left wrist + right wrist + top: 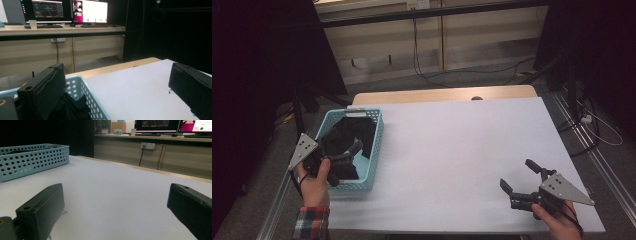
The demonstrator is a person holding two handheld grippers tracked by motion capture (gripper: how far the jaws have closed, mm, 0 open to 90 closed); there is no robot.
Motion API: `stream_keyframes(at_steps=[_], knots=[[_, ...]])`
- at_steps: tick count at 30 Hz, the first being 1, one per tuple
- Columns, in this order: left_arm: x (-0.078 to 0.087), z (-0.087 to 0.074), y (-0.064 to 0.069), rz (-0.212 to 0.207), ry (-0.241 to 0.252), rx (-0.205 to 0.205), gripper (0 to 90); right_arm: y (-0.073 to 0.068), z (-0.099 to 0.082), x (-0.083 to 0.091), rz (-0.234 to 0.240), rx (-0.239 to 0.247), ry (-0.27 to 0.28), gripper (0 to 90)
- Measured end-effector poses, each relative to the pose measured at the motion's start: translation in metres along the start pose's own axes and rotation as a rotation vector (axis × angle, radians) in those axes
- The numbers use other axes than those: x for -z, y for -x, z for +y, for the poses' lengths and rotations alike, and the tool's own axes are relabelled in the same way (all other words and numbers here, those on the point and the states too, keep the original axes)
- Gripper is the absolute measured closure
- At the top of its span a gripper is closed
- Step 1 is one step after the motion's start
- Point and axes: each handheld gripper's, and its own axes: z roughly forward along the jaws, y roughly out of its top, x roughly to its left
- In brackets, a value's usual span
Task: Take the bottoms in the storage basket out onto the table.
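Note:
A light blue perforated basket (378,136) stands at the table's left side with a dark black item (351,131) lying inside it. My left gripper (343,159) hovers over the basket's near end, open; in the left gripper view (116,72) one jaw is above the basket (80,87) and the black item (67,107), the other is seen against the white tabletop. My right gripper (517,173) rests low near the table's front right corner, open with nothing between its jaws (116,192). The basket (32,160) lies far off to its left.
The white table (452,140) has a wooden strip (442,94) along its far edge. Beyond it, cables (432,75) trail across the floor. A long desk with monitors (67,10) and a paper cup (32,24) stands farther back. Dark curtains flank both sides.

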Motion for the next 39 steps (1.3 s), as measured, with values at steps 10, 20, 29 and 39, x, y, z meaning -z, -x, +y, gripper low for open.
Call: stream_keyframes(at_steps=[10, 20, 29, 39], knots=[[-0.015, 0.004, -0.009, 0.000, -0.020, 0.009, 1.1, 0.000, 0.000, 0.000, 0.002, 0.003, 0.000, 0.4], [-0.028, 0.003, -0.018, 0.022, -0.043, 0.022, 1.2, 0.000, 0.000, 0.001, 0.005, 0.000, 0.002, 0.4], [-0.036, 0.005, -0.027, 0.033, -0.047, 0.035, 1.3, -0.001, 0.000, 0.001, 0.008, 0.001, 0.005, 0.4], [-0.047, 0.000, -0.041, 0.077, -0.086, 0.021, 1.3, -0.001, 0.000, 0.000, 0.016, 0.000, 0.004, 0.5]])
